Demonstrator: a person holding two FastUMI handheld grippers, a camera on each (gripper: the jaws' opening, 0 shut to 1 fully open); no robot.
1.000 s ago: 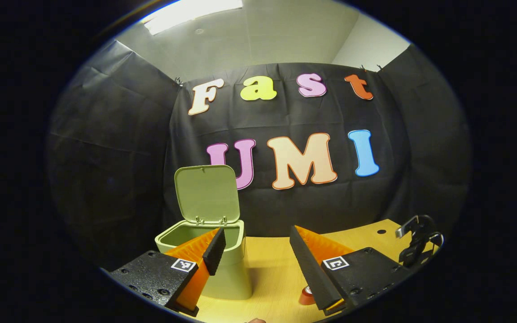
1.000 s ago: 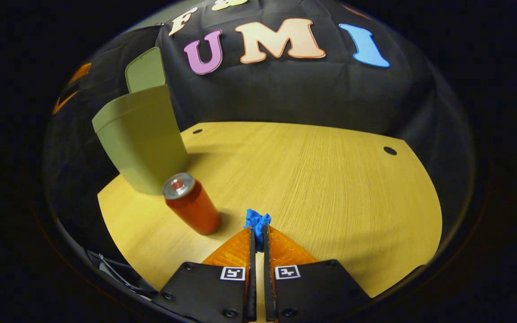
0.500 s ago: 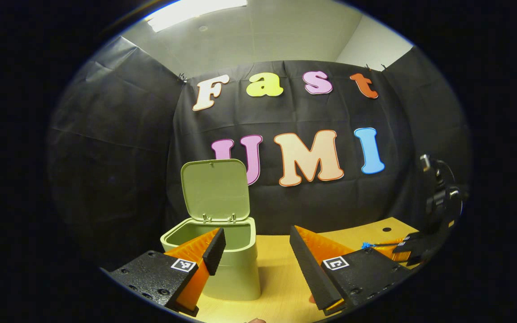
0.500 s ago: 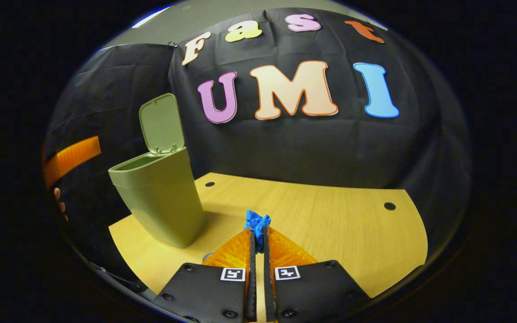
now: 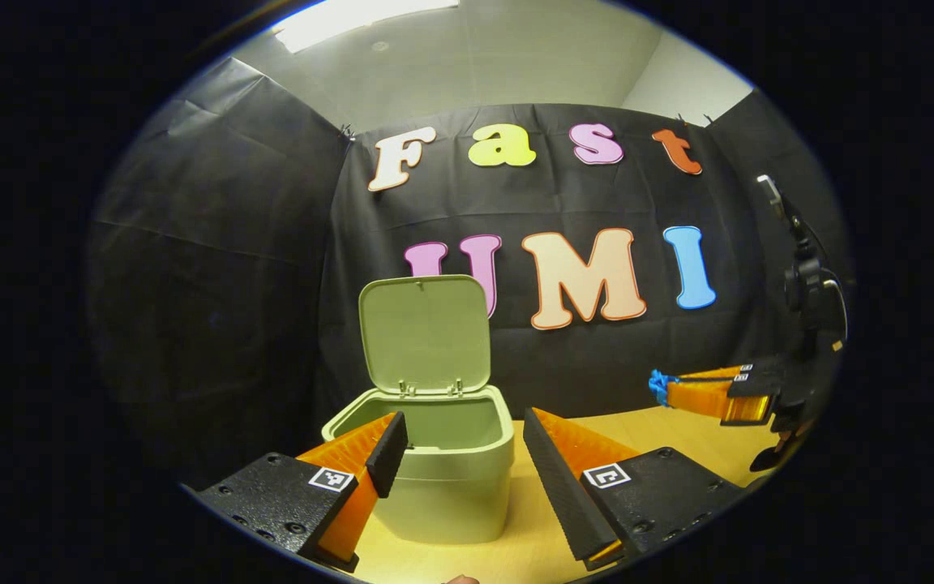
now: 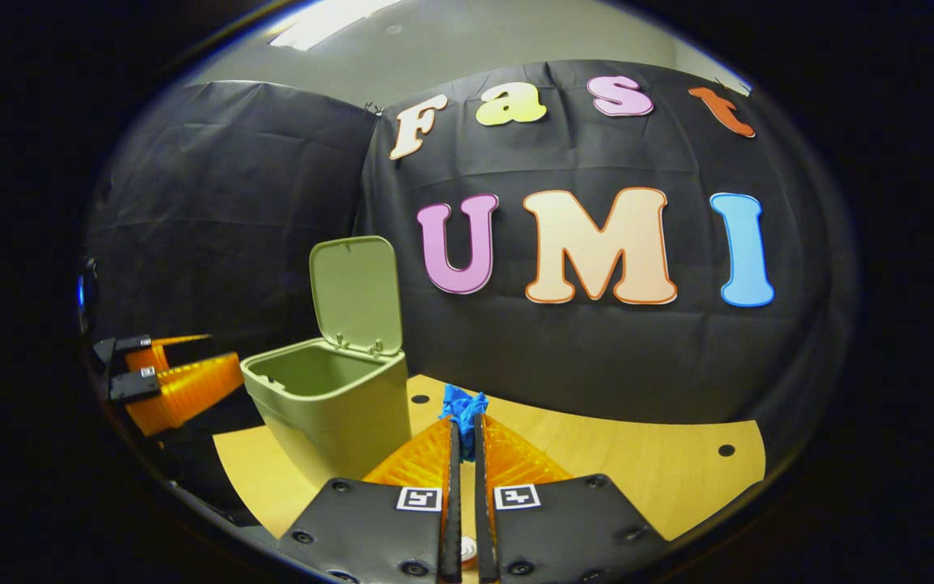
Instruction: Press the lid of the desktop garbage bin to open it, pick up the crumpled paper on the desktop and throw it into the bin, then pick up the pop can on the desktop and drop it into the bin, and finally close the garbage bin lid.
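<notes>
Paper (image 6: 464,403) is what I am carrying: my right gripper (image 6: 464,426) is clamped on the blue wad, which pokes out just past the tips. It hangs in the air above the table (image 6: 637,478), off to one side of the bin (image 6: 329,405) and not yet over the mouth. The lid (image 6: 355,296) stands upright behind the opening, so the way in is free. My left gripper (image 5: 459,438) is spread wide with nothing in it, hovering just in front of the bin's near rim.

My worry is the drop. If I let go short of the rim, the wad lands on the table or bounces off the edge. Only a small pinch of paper shows between my tips, so it may slip early. Swinging across too low could knock the bin, or tip the lid shut. The can I cannot place from here.
</notes>
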